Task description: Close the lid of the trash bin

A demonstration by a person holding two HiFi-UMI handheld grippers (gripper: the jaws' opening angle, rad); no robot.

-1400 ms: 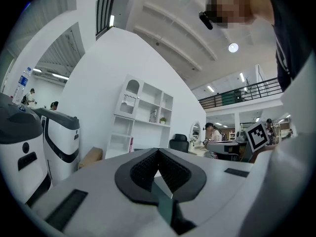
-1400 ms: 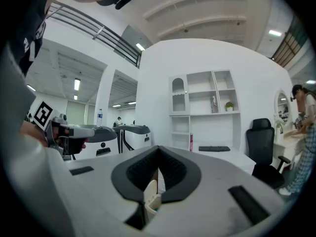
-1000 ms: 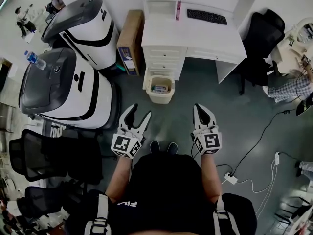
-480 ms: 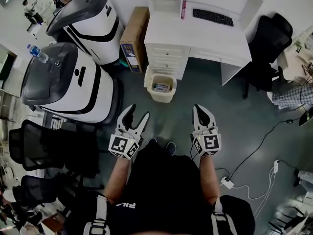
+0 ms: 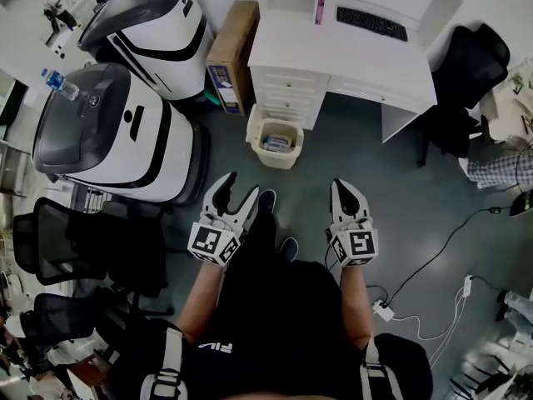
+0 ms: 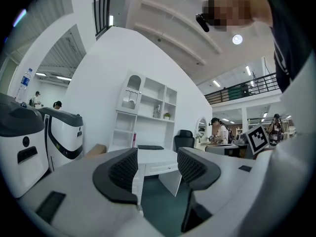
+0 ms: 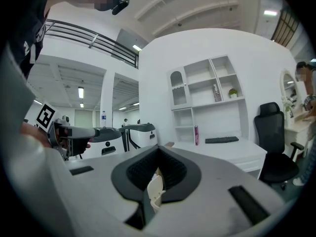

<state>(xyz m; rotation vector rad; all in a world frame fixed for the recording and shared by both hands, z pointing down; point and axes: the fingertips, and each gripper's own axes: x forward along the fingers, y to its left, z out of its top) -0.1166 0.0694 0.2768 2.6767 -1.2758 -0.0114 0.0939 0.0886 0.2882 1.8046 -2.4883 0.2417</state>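
Head view shows the small beige plastic trash bin [image 5: 279, 160] on the dark grey floor [image 5: 400, 182], just in front of the drawers of the white counter [image 5: 333, 52]. The bin's top is open and some things lie inside. Its lid is hard to make out. Both grippers are well apart from the bin. The left hand-held gripper [image 5: 240, 187] has its jaws spread and nothing between them. The right hand-held gripper [image 5: 343, 187] has its jaws closed together at the tips. In the right gripper view a small cream shape shows behind them, too little to identify.
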